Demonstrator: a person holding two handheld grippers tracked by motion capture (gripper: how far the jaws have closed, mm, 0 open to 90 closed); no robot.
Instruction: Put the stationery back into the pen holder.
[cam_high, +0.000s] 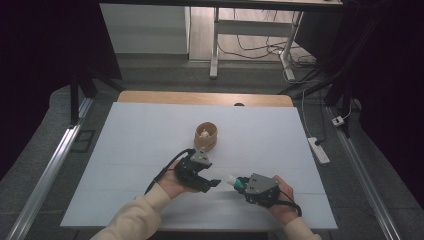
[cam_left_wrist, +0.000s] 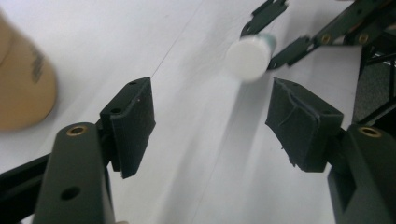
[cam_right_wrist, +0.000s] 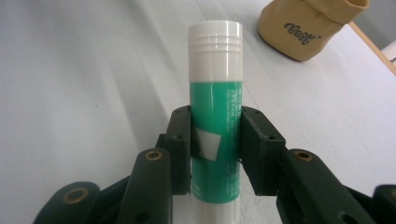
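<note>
A green glue stick (cam_right_wrist: 215, 121) with a white cap (cam_high: 231, 178) is clamped between the jaws of my right gripper (cam_right_wrist: 215, 147), cap end pointing away from it. In the high view the right gripper (cam_high: 242, 185) holds the stick low over the near middle of the white table, pointing left. My left gripper (cam_high: 214, 183) stands open just left of the cap. The left gripper view shows the white cap (cam_left_wrist: 249, 57) ahead of and beyond the open fingers (cam_left_wrist: 133, 123), with nothing between them. A tan bag-like pouch (cam_high: 205, 136) stands behind the two grippers.
The white table top (cam_high: 130, 150) has a wooden edge (cam_high: 200, 97) at the far side. On the floor beyond are desk legs (cam_high: 215, 50), and a power strip (cam_high: 319, 150) lies at the right. The pouch (cam_right_wrist: 310, 23) sits close to the grippers' far side.
</note>
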